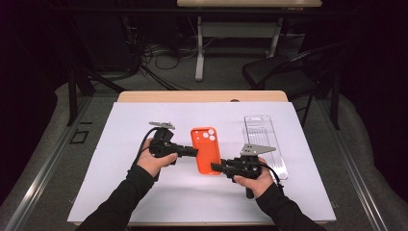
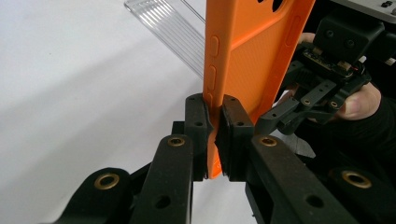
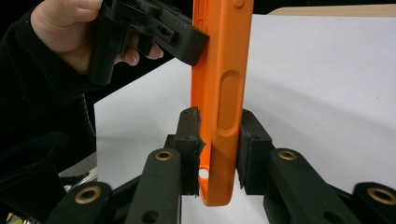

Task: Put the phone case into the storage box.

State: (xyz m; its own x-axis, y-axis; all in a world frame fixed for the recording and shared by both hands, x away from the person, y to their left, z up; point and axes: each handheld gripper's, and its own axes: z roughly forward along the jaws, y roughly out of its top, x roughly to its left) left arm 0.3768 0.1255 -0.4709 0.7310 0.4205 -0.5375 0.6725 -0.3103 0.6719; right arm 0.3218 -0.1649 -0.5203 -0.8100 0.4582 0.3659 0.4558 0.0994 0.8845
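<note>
An orange phone case with a camera cutout is at the middle of the white mat, held from both sides. My left gripper is shut on its left long edge, just below the side buttons; in the left gripper view the pads pinch the case. My right gripper is shut on the case's lower right corner, and in the right gripper view both pads press the case's rim. Whether the case rests on the mat or hovers just above it is unclear.
A clear plastic package tray lies on the mat to the right of the case, behind my right hand. The white mat covers a wooden table. A black chair and desk legs stand beyond the table.
</note>
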